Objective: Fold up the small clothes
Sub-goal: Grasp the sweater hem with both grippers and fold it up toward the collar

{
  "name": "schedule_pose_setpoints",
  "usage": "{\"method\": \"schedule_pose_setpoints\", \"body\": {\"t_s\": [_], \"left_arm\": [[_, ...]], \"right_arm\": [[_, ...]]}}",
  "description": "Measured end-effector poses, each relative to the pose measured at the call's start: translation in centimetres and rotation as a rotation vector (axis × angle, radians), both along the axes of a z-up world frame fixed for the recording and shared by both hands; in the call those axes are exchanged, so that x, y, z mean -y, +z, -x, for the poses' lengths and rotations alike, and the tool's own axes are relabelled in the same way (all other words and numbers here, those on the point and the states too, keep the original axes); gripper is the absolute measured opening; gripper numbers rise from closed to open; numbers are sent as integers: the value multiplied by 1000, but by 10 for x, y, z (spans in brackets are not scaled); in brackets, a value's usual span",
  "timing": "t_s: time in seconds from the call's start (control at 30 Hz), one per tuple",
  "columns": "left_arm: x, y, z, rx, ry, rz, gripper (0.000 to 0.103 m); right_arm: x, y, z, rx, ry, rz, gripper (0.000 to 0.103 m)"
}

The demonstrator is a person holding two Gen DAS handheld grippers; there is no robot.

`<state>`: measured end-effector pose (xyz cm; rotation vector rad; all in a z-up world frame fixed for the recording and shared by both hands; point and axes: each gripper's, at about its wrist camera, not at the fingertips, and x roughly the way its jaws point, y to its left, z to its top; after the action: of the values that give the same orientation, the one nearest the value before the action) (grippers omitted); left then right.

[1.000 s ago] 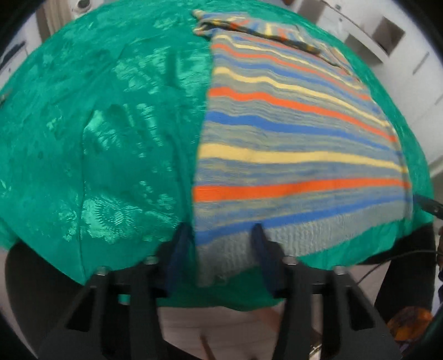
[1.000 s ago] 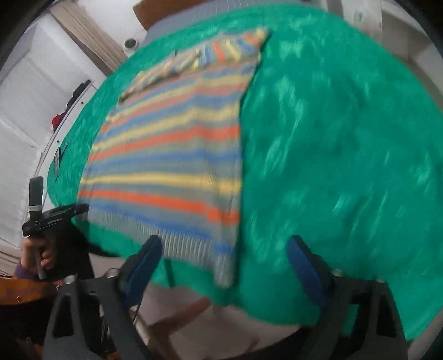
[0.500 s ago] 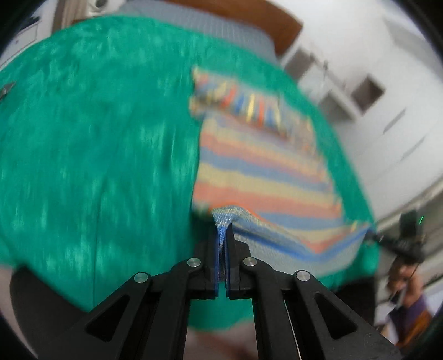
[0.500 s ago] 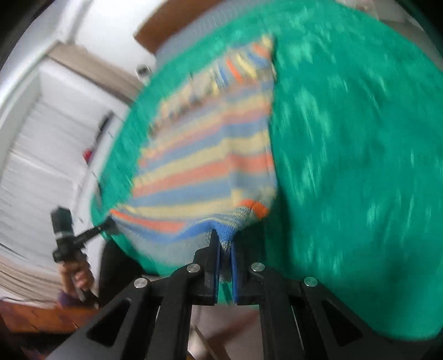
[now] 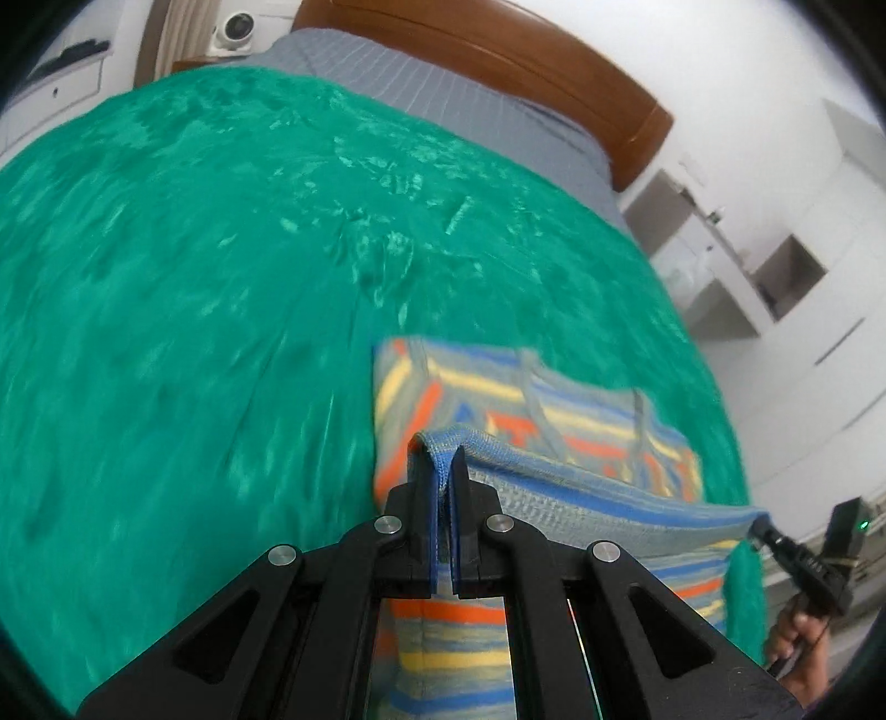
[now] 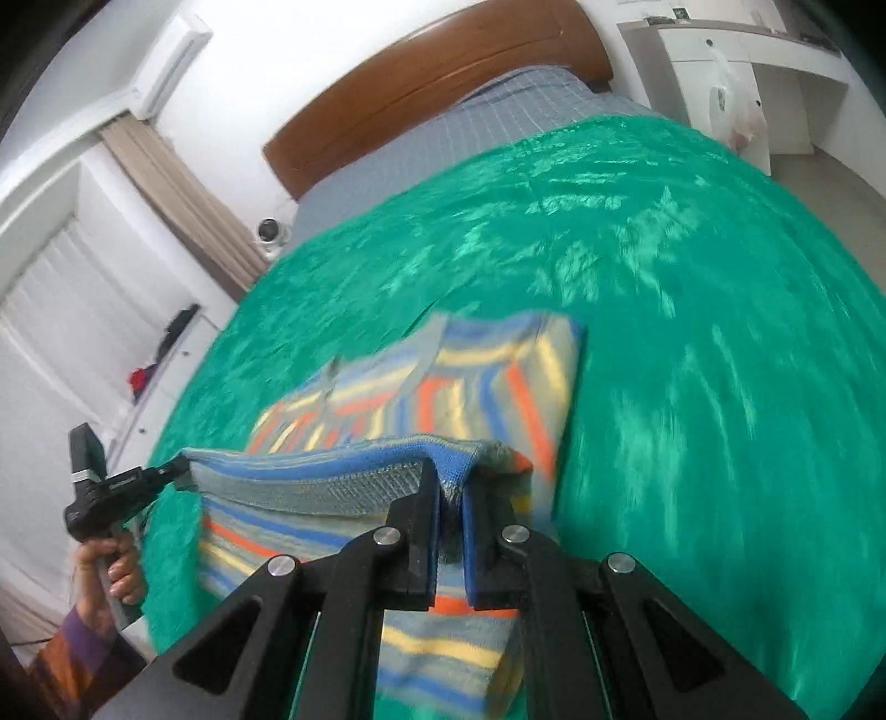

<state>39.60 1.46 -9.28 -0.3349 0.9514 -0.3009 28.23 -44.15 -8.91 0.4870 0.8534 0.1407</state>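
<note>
A striped knit sweater [image 5: 531, 399], grey with orange, blue and yellow bands, lies on a green bedspread [image 5: 194, 288]. My left gripper [image 5: 443, 465] is shut on the left corner of its grey ribbed hem. My right gripper [image 6: 451, 482] is shut on the right corner of the hem. The hem [image 6: 310, 471] hangs stretched between both grippers, lifted and carried over the sweater's lower half toward its far end [image 6: 470, 376]. The right gripper also shows in the left wrist view [image 5: 775, 540], and the left gripper in the right wrist view [image 6: 166, 471].
The green bedspread [image 6: 692, 332] covers a bed with a grey sheet [image 5: 443, 94] and a brown headboard [image 5: 498, 50]. White shelves [image 5: 775, 266] stand right of the bed. A white desk [image 6: 736, 66] stands at the far right. A small camera [image 6: 271, 232] sits by the curtain.
Both grippers closed on the hem corners, lifted the hem off the near bed edge and carried it forward over the sweater toward its far end.
</note>
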Motion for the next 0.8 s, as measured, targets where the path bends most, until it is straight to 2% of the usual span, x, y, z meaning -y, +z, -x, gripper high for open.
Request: {"method": "schedule_pose_setpoints", "body": {"t_s": [0.07,0.13,0.17,0.2,0.27,0.3,0.4,0.53,0.67,0.73,0.8], "left_arm": [[10,-8,-27,-10,0,-27,1],[19,-18,-57,-14,39,-54,4],[20,-22,-63,-22,59,-69,14],[17,-29,-73,-44,87,-89,33],[5,-33,-77,-57,140,-89,60],[-3,-33,-75,-45,161,-78,66],[-23,-34,-58,-43,142,-47,68],[-30,-39,-2,-74,-13,-26,68],[-28,-39,71,-36,-138,-32,68],[-20,-41,94,-5,-171,-50,68],[-7,-41,100,27,-199,-86,66]], "right_arm": [[8,-10,-34,-13,-20,14,7],[15,-23,-65,-3,-39,-12,7],[19,-30,-76,12,-61,-31,10],[23,-33,-83,20,-95,-26,24],[31,-34,-85,40,-147,-32,46],[33,-34,-84,49,-153,-32,47],[37,-33,-73,46,-120,7,47],[23,-37,-32,-12,16,62,47],[3,-42,22,-52,127,73,47],[-8,-48,46,-76,163,90,49],[-18,-56,59,-94,195,123,50]]}}
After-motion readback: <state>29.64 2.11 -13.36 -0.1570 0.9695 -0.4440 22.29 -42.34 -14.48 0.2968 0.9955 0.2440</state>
